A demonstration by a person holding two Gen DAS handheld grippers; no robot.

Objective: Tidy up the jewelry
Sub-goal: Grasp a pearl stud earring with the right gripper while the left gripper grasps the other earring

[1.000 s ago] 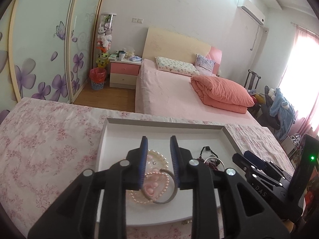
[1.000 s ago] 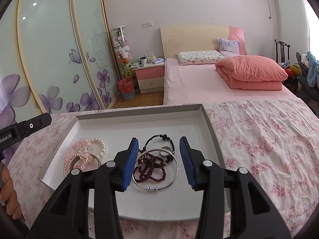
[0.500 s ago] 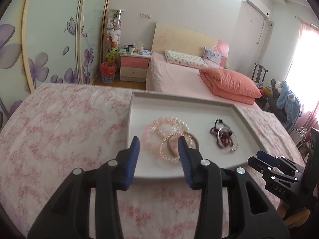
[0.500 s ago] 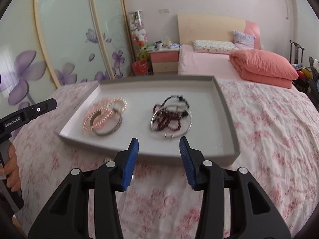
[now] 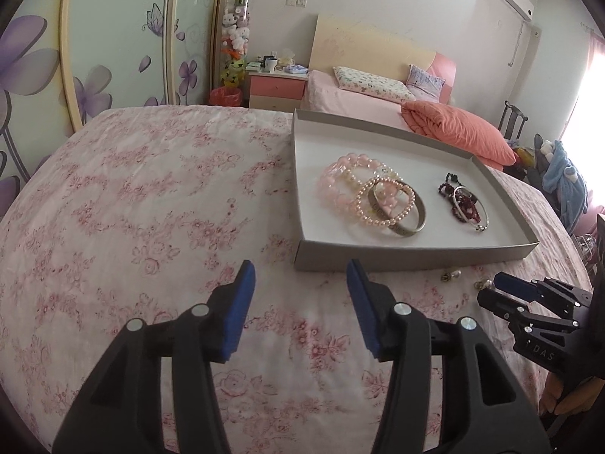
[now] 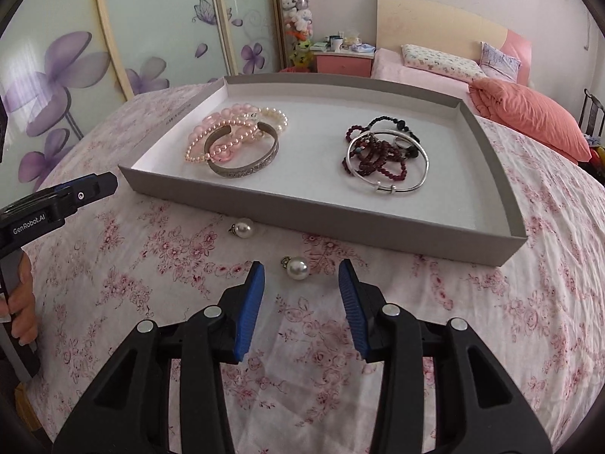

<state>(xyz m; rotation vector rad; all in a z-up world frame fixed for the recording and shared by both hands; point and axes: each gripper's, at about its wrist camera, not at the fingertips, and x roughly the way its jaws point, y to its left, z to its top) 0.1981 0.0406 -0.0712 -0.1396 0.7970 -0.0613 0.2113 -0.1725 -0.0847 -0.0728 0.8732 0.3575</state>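
Observation:
A grey tray lies on the floral cloth. In it, on the left, lie pink and pearl bracelets with a silver cuff. On the right lie dark red beads with a thin silver bangle. Two pearl earrings lie on the cloth in front of the tray. My right gripper is open, just short of the nearer pearl. My left gripper is open and empty, before the tray's front left corner.
The table's floral cloth stretches wide to the left of the tray. Behind are a pink bed, a nightstand and sliding wardrobe doors. The right gripper also shows at the right edge of the left wrist view.
Both grippers have pulled back and up from over the tray to the cloth in front of it. The left gripper has opened wider. The two pearl earrings have come into view.

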